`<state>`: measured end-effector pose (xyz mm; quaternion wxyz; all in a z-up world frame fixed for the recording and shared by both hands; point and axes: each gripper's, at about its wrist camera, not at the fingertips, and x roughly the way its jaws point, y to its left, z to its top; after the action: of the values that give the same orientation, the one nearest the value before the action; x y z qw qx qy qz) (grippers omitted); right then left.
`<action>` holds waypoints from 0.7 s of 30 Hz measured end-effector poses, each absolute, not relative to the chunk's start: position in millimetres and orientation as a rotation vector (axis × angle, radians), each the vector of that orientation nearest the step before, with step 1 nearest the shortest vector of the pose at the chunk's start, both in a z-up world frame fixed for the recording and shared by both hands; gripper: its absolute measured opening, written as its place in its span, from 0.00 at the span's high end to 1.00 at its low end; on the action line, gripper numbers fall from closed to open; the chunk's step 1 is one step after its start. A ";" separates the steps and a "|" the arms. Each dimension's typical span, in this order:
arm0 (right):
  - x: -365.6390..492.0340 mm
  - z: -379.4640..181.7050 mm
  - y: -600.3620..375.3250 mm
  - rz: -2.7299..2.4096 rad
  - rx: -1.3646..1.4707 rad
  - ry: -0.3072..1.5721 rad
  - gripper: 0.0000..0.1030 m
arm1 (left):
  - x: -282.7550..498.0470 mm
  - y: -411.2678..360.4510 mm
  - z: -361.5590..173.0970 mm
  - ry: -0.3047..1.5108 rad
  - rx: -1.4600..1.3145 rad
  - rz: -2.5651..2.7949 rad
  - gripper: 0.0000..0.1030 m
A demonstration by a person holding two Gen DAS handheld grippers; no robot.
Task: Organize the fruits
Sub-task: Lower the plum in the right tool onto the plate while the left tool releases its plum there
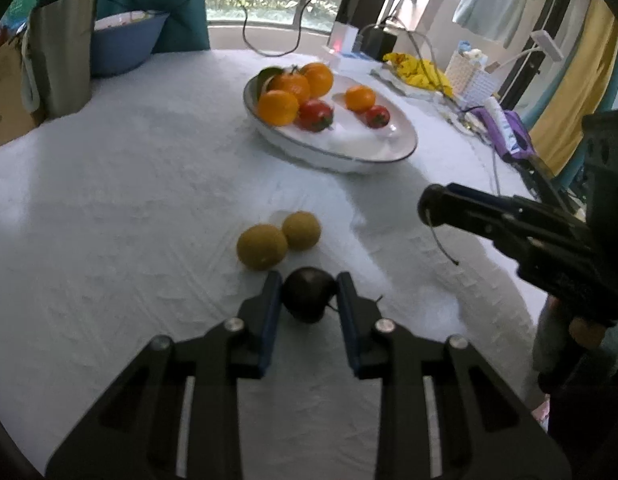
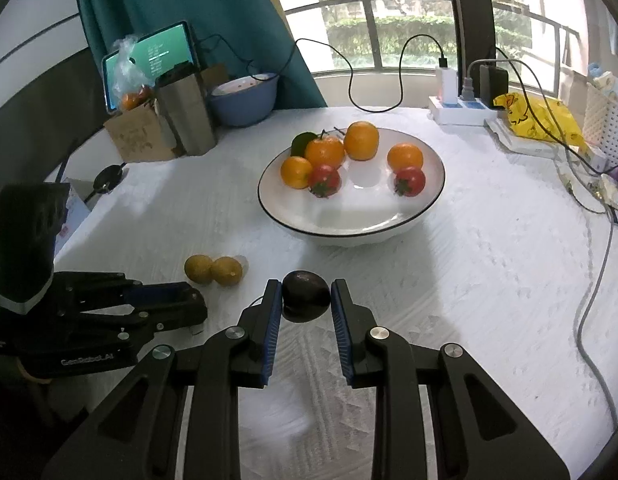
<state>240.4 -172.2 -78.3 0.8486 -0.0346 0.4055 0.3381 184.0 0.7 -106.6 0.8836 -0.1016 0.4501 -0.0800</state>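
Left wrist view: my left gripper [image 1: 309, 280] slants down toward the white-clothed round table [image 1: 129, 220], with its two blue-padded fingers [image 1: 271, 304] aimed roughly at the far bowl. The jaws are clamped on a dark round fruit with a thin stem [image 1: 307, 300], one pad pressing each side. I cannot tell whether it rests on the cloth or hangs just above it. Just beyond it, two yellow-green round fruits [image 1: 262, 246] lie on the cloth, touching each other. Farther off stands the wide white bowl with a dark rim [image 1: 349, 160], holding four oranges [image 1: 277, 107] and two red tomatoes [image 1: 315, 115]. My right gripper [image 1: 433, 206] reaches in from the right above the cloth, tilted downward. Its tip is drawn together into one dark lump, and a hand [image 1: 585, 328] grips its handle.

Right wrist view: my right gripper [image 2: 306, 284] also tilts down, pointing straight at the bowl [image 2: 349, 232]. Its jaws are clamped on a dark brownish oval fruit [image 2: 307, 298], which is held at the fingertips. I cannot tell from here whether it touches the cloth. My left gripper [image 2: 197, 304] lies low at the left edge with its fingers pointing to the right. They are drawn close together, and what they hold is hidden. The yellow-green pair [image 2: 213, 270] sits just beyond its tip, well short of the bowl.
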 end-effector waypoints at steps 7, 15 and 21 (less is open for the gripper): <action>248.4 -68.3 -176.3 0.703 -0.069 0.836 0.73 | 185.6 -5.1 -81.9 0.859 -0.184 -0.202 0.72; 264.5 -59.1 -178.6 0.693 -0.069 0.818 0.73 | 202.0 -9.7 -66.8 0.806 -0.146 -0.220 0.72; 279.8 -58.9 -178.8 0.687 -0.068 0.820 0.73 | 219.1 -12.9 -62.6 0.792 -0.131 -0.230 0.72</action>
<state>279.8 -178.8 -58.9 0.8597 -0.0324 0.3908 0.3273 219.1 -12.9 -62.6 0.9141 -0.0635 0.3846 -0.1117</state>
